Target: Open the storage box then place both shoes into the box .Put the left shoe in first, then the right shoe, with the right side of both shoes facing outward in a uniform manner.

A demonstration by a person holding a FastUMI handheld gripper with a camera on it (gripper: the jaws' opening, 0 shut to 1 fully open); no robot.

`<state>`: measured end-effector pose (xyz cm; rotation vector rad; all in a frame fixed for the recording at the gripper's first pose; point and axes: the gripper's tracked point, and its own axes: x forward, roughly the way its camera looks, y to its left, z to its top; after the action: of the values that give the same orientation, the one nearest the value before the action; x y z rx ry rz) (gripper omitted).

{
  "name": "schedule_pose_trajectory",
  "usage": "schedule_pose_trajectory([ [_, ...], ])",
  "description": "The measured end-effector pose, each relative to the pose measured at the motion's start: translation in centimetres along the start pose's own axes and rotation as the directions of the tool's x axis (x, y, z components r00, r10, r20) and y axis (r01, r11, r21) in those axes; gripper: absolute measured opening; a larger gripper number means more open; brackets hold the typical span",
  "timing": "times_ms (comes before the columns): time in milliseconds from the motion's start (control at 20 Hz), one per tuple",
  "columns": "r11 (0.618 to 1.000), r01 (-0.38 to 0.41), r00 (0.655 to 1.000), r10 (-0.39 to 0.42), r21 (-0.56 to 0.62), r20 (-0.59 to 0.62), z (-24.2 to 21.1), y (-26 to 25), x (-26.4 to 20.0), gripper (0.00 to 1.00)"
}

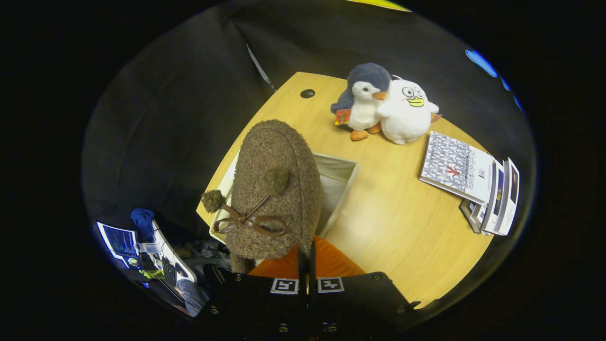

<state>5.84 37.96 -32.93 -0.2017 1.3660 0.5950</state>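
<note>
A brown fuzzy shoe [274, 189] with a brown ribbon bow and two pompoms hangs just ahead of my fingers, its toe pointing away from me. My gripper [307, 265] is shut on the shoe's near rim, the fingers almost touching each other. The shoe hovers over the open cream fabric storage box [338, 177], which stands on the wooden table [397, 222] near its left edge. The shoe hides most of the box's inside; a pale inner wall and the right rim show beside it. I cannot tell whether this is the left or the right shoe.
A grey-and-white plush penguin [364, 102] and a white plush duck [407, 111] sit at the back of the table. A fanned stack of booklets [473, 184] lies to the right. A cable hole [307, 93] is at the back left. Clutter [151, 251] lies on the floor below the table's left edge.
</note>
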Motion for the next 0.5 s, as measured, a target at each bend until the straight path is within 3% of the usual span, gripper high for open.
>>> schedule_pose_trajectory([
  [300,0.993,0.100,0.991,-0.106,-0.068,-0.086,1.1,1.0,7.5,0.01],
  [500,0.994,0.106,0.984,-0.110,-0.036,-0.141,0.1,2.0,11.7,0.02],
])
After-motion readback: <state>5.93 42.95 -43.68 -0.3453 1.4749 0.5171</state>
